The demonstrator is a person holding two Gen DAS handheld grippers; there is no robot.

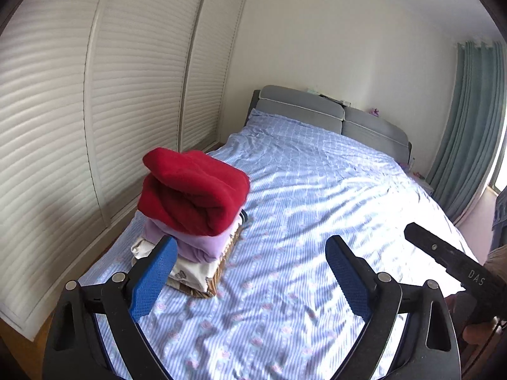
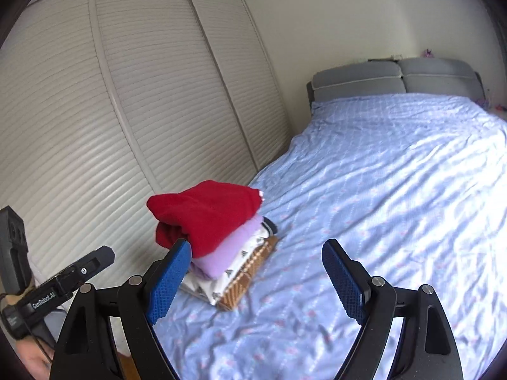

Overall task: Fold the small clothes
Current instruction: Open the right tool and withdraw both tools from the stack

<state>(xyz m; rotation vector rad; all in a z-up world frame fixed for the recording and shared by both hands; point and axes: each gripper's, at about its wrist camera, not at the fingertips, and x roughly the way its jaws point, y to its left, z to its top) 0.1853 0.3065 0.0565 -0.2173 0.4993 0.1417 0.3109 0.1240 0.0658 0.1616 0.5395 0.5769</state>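
A stack of folded clothes sits near the left edge of the bed. A red fleece garment [image 1: 193, 190] [image 2: 209, 215] lies on top, over a lilac one [image 1: 202, 247] [image 2: 221, 253]. Beneath them are a white patterned piece [image 2: 240, 259] and a brown striped one [image 2: 250, 281]. My left gripper [image 1: 253, 242] stands open above the sheet just right of the stack, nothing between its blue pads. My right gripper [image 2: 257, 245] is open as well, and it holds nothing. Its left pad overlaps the stack in the picture; whether it touches I cannot tell.
The bed [image 1: 317, 190] has a wrinkled light-blue patterned sheet and a grey padded headboard [image 1: 317, 107]. White louvred wardrobe doors [image 1: 95, 110] run close along its left side. A teal curtain [image 1: 469, 126] hangs at the right. A hand shows at the lower left corner of the right wrist view.
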